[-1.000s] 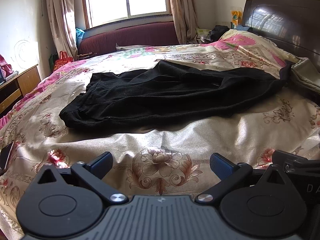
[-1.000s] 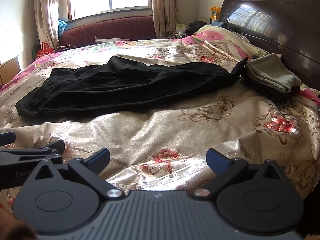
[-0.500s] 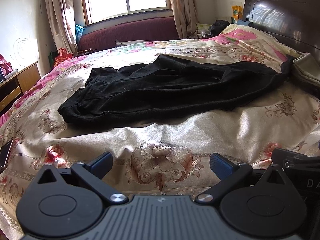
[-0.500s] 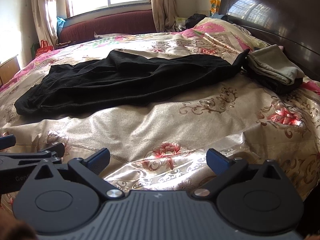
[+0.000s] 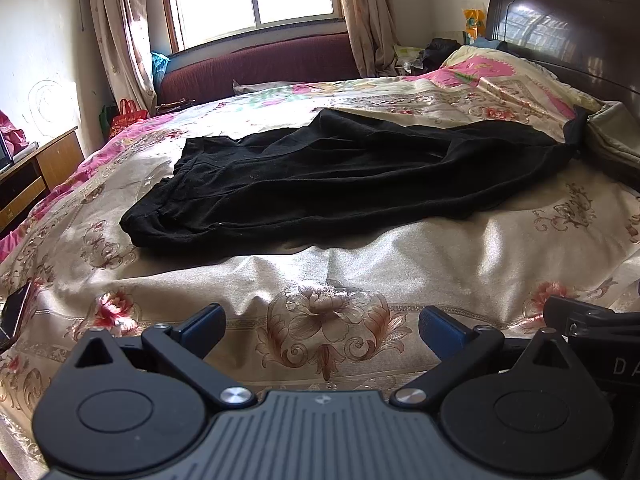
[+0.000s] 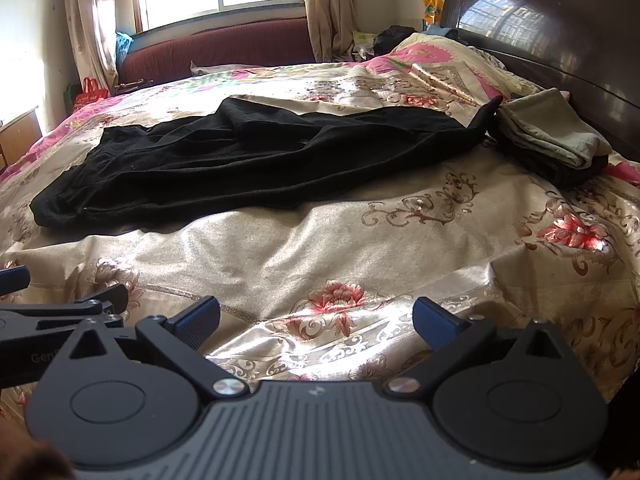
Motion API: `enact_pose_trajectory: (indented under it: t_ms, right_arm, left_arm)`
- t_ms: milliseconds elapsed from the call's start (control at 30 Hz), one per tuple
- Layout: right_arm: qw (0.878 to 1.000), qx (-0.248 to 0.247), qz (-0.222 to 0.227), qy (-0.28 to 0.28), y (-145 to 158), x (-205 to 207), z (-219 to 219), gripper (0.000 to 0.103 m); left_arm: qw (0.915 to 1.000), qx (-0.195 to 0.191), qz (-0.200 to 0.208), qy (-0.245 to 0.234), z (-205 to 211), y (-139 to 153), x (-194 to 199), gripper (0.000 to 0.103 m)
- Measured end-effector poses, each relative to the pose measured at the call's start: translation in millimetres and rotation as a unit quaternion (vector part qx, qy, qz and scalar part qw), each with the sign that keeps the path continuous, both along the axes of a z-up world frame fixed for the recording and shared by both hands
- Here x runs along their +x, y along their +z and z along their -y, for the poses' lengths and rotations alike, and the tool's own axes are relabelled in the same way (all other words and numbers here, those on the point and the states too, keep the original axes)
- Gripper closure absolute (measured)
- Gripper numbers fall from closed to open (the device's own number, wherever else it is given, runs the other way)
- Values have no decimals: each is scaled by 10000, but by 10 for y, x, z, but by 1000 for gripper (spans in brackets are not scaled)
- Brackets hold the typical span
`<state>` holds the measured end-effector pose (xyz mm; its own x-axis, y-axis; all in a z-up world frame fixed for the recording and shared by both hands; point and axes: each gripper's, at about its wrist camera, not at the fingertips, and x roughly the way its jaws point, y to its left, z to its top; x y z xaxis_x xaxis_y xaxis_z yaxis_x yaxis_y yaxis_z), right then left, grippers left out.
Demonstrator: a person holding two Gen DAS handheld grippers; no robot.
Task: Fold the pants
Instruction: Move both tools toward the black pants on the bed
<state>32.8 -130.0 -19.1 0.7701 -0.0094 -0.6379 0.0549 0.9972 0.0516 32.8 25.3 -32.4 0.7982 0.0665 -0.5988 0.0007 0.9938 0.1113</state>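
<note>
On the bed (image 5: pixel 400 264), black pants (image 5: pixel 340 176) lie unfolded toward twelve o'clock. Both grippers' jaws gape empty: left gripper (image 5: pixel 322 326), right gripper (image 6: pixel 316 320). The approach looks underway; next, reach and grasp an edge.

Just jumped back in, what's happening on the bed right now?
Nothing is gripped yet. The black pants lie spread and rumpled across the floral bedspread, unfolded. The left gripper and right gripper are both open and empty, held low over the near edge of the bed, short of the pants. A folded stack of clothes sits by the headboard, touching one pant leg end.
</note>
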Motion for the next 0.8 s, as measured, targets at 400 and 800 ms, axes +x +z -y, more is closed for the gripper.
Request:
enact_pose_trajectory:
  t_ms: [400,800]
  right_arm:
    - [9999,-155,28,42,8,-29,-12,1]
    - [9999,-85,-25,128,5,65,-13,1]
  left_arm:
    - [10000,39,15,-68,13,6,3,0]
    - [10000,-55,-40,-50,-10,-4,103,0]
